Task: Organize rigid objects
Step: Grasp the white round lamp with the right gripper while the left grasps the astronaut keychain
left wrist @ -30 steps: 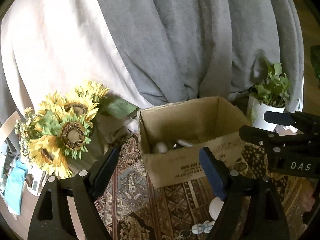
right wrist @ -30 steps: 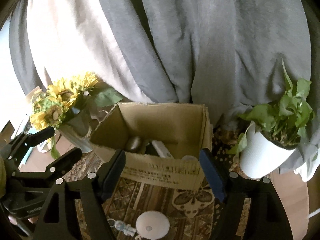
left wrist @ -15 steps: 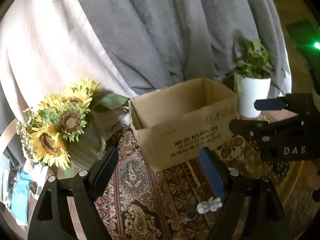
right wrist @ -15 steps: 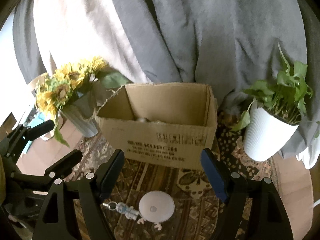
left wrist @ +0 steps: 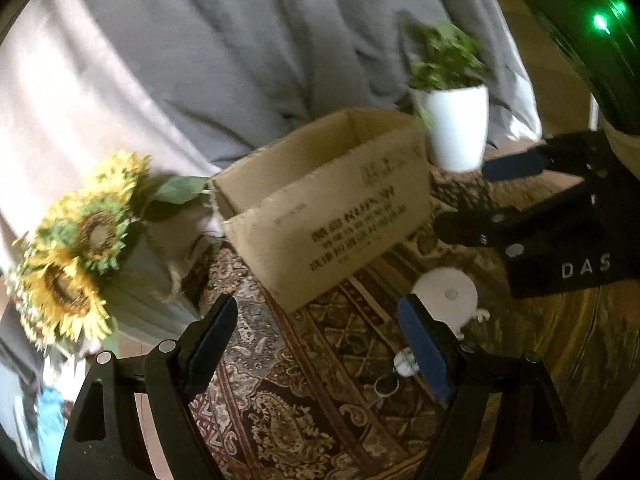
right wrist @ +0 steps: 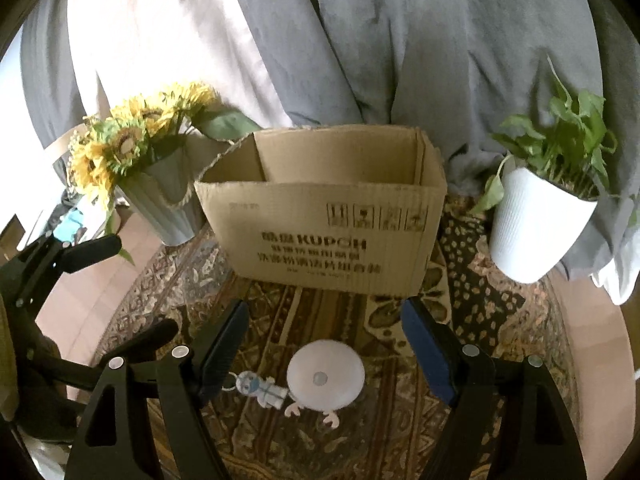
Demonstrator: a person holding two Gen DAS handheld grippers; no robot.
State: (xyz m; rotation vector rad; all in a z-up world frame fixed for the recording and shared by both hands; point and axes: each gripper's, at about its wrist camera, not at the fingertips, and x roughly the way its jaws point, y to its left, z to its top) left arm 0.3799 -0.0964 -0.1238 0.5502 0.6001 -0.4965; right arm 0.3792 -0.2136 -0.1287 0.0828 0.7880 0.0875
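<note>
An open cardboard box [right wrist: 324, 236] [left wrist: 332, 216] stands on a patterned rug [right wrist: 280, 312]. In front of it lie a round white disc with small feet [right wrist: 326, 380] [left wrist: 446, 296] and a small astronaut keychain [right wrist: 260, 390] [left wrist: 402, 362]. My right gripper [right wrist: 324, 340] hangs open just above the disc, nothing between its fingers; it also shows at the right of the left wrist view [left wrist: 472, 196]. My left gripper [left wrist: 316, 332] is open over bare rug, left of the disc and keychain; it appears at the left of the right wrist view [right wrist: 136, 284]. The box's contents are hidden by its front wall.
A vase of sunflowers [right wrist: 160, 184] [left wrist: 88, 248] stands left of the box. A white pot with a green plant [right wrist: 536, 224] [left wrist: 458, 128] stands to its right. Grey and white cloth [right wrist: 320, 40] hangs behind. A dark device with a green light [left wrist: 600, 24] sits at the upper right.
Both grippers have sunk toward the rug, so the box's inside has dropped out of sight. The left view has rolled. The disc and keychain now lie closer under the right gripper.
</note>
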